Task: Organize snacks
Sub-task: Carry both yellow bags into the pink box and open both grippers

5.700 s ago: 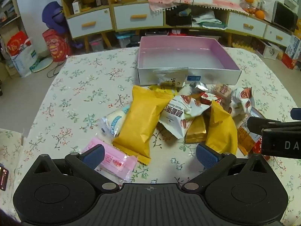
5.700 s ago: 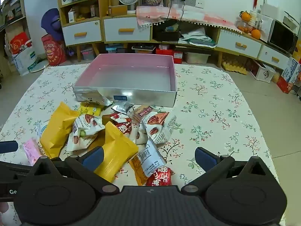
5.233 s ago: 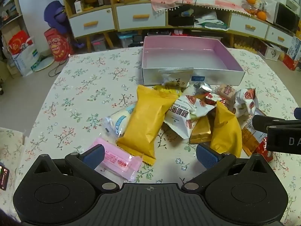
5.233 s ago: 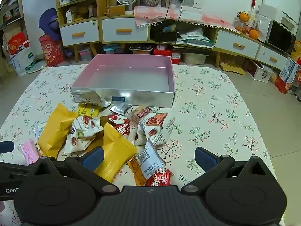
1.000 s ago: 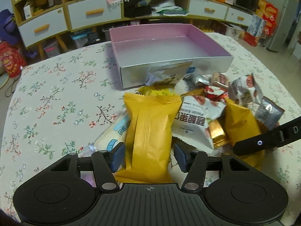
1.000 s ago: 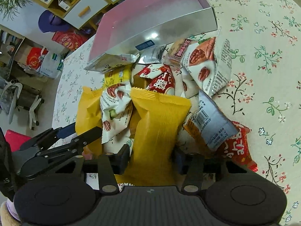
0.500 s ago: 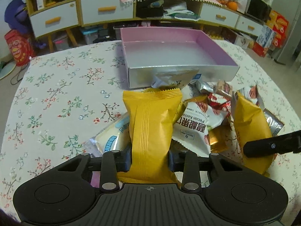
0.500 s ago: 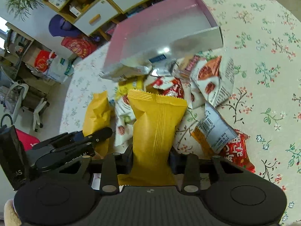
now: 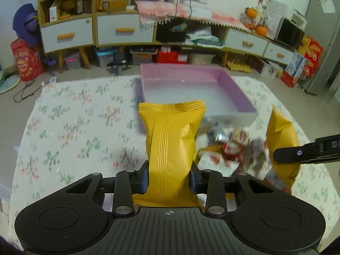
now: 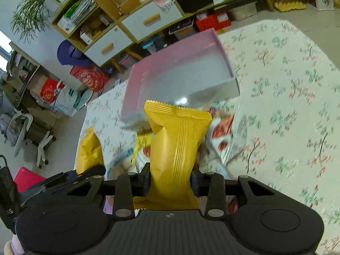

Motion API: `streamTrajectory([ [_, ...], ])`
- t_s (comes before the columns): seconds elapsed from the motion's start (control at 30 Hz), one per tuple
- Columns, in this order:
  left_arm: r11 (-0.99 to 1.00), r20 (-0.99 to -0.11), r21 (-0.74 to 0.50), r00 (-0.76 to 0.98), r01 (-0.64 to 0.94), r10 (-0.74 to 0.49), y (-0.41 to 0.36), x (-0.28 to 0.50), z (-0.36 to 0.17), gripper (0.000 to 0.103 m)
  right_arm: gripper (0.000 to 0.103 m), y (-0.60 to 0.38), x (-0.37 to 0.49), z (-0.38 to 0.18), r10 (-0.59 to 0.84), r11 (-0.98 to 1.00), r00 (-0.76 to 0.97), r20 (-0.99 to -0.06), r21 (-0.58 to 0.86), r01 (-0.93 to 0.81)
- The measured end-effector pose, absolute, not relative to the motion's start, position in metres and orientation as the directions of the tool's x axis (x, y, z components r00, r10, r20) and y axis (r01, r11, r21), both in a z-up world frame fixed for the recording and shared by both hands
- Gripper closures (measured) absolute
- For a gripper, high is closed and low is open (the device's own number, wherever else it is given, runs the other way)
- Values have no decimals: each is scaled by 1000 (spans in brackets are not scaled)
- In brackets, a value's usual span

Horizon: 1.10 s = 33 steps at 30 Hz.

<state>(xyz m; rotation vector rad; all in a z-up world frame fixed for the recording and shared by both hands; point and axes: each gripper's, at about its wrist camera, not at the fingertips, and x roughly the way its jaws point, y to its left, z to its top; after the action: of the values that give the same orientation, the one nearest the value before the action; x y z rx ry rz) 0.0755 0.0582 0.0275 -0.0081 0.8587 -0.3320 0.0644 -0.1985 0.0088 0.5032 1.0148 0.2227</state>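
Left gripper (image 9: 169, 180) fingers clamped on lower end of a yellow crinkly foil snack packet (image 9: 172, 144), lifted above the floral-cloth desk (image 9: 70, 131); right gripper (image 10: 170, 183) likewise clamped on its own yellow foil packet (image 10: 176, 146). Light, soft, puffy, slippery; best pinched low near the seam. Pink shallow cardboard box (image 9: 238, 89) at 12 o'clock

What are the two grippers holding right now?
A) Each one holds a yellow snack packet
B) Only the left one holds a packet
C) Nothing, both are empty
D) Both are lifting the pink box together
A: the left gripper pinches one yellow snack packet, and the right gripper pinches a second yellow packet.
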Motion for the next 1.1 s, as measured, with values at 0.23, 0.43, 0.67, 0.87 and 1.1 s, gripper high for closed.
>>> streamTrajectory([
  [0.23, 948, -721, -109, 632, 300, -283, 39, 117, 49, 71, 97, -216, 104, 12, 376, 857, 556, -741, 507, 95],
  [0.43, 950, -724, -114, 631, 292, -280, 18, 161, 38, 71, 97, -235, 148, 5, 358, 826, 599, -717, 542, 155],
  [0.67, 954, -715, -86, 649, 288, -260, 3, 200, 12, 71, 97, -242, 178, -6, 377, 792, 666, -644, 597, 129],
  [0.87, 959, -731, -89, 637, 269, -246, -2, 220, -15, 71, 97, -240, 198, -20, 364, 806, 676, -641, 580, 117],
  [1.1, 964, -741, -87, 630, 253, -232, -2, 230, -31, 71, 97, -242, 207, -28, 324, 830, 685, -652, 543, 124],
])
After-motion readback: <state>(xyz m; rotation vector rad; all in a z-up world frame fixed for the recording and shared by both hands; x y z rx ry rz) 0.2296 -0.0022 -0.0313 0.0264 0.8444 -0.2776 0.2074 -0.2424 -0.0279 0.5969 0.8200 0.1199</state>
